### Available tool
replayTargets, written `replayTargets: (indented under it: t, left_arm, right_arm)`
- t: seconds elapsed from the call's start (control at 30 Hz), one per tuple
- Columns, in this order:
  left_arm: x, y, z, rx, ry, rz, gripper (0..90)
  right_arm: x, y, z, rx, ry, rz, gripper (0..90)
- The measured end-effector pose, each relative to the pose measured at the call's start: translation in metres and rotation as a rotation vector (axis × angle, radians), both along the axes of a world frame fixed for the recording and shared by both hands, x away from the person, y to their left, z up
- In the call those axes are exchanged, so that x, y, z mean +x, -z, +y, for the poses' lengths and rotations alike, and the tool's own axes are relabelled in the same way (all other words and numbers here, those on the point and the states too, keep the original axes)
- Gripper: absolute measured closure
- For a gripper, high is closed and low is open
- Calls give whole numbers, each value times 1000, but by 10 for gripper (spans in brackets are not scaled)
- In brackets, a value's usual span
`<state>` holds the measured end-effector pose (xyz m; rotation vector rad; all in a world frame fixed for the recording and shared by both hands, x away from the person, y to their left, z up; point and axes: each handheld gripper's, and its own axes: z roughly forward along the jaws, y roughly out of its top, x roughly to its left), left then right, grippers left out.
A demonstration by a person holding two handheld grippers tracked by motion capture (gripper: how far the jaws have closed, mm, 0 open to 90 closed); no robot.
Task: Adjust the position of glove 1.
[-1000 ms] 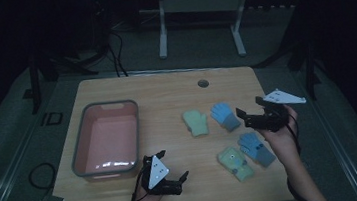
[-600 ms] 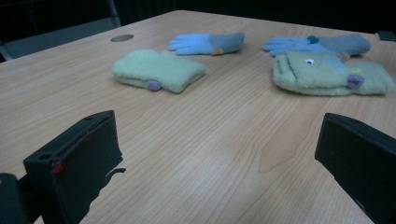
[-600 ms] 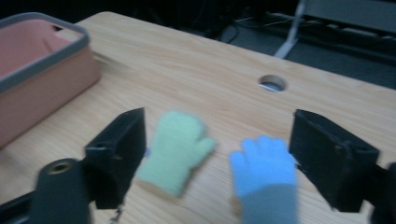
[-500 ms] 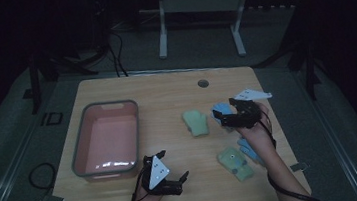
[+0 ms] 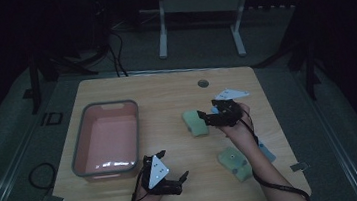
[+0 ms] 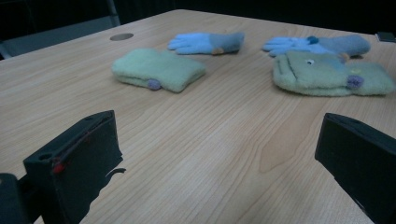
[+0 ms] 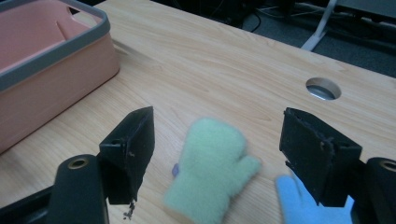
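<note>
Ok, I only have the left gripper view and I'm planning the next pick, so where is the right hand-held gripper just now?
Observer: The right hand-held gripper hovers at the farther green mitten and points at it from the right of the high view.
Operator: Has it gripped it?
Observer: Not yet. Its jaws have just been closing with the mitten between them, but the pads stand clear of it.
Operator: Is there anywhere to drop it?
Observer: A pink bin with a grey rim stands well to the left of it in the high view, and it looks empty.
</note>
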<state>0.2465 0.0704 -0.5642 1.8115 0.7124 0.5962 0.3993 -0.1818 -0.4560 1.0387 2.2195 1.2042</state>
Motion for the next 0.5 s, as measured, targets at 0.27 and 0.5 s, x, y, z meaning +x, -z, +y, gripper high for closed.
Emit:
replayTargets:
  t: [0.27,0.5]
  left_arm:
    - [0,0,0,4,7,-3,3]
    - [0,0,0,-1,6,-1,3]
  right_arm:
    - [15,20,15,-30,-14,53,351]
    - [31,37,24,-39,8,110,448]
